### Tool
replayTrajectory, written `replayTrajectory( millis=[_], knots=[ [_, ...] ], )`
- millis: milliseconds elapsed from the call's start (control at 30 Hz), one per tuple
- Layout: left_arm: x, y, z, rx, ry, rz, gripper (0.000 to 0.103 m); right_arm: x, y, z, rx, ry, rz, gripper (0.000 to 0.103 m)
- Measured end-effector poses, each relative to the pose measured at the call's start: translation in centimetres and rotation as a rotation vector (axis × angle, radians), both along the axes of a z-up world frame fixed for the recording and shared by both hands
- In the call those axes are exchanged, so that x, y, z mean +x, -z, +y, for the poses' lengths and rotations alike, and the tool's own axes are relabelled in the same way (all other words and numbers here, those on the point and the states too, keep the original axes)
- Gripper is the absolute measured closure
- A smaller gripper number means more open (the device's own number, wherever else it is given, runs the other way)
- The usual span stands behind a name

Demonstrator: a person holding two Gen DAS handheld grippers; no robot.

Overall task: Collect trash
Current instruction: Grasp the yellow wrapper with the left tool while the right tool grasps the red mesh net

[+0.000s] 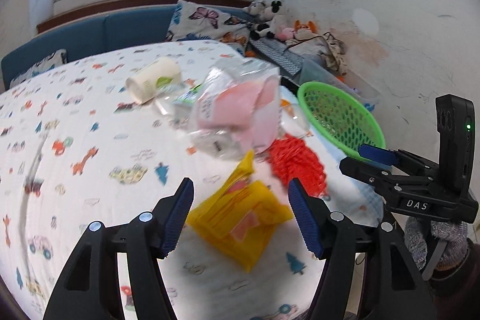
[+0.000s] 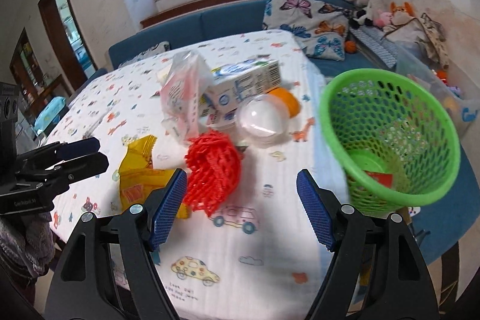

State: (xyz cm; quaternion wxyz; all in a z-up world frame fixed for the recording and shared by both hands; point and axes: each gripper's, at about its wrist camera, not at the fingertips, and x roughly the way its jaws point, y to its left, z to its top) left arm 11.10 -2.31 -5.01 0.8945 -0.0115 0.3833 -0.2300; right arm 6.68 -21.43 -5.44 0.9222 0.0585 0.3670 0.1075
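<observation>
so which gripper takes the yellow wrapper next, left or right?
Left. The left gripper is open with the yellow wrapper lying between its fingers. The right gripper is also open, but faces the red mesh and sits nearer the green basket.

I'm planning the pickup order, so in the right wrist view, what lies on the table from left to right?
Left gripper → yellow wrapper → red mesh net → clear plastic dome → green basket.
</observation>
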Motion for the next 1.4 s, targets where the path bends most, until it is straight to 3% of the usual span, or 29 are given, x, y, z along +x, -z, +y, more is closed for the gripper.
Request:
replayTrajectory(
  millis=[567, 867, 967, 1233, 1400],
  knots=[
    [1.1, 2.1, 0.6, 0.016, 0.024, 0.046, 0.040, 4.3, 2.8, 3.1, -0.011, -0.050, 0.076, 0.035],
    [1.5, 2.7, -0.1, 0.027, 0.115, 0.064, 0.040, 5.4, 4.1, 3.3, -0.003, -0.059, 0.114, 0.047],
    [1.2, 2.9, -0.3, 0.036, 0.154, 0.057, 0.033, 5.3, 4.1, 3.3, -0.004, -0.063, 0.112, 0.051],
    [1.1, 3.9, -1.3, 0.160, 0.250, 0.035, 0.029, 4.2, 3.1, 3.0, 0.001, -0.061, 0.085, 0.054],
    [1.6, 4.7, -1.7, 0.191, 0.305, 0.045, 0.029, 3.0, 2.1, 2.4, 0.002, -0.056, 0.060, 0.054]
  ],
)
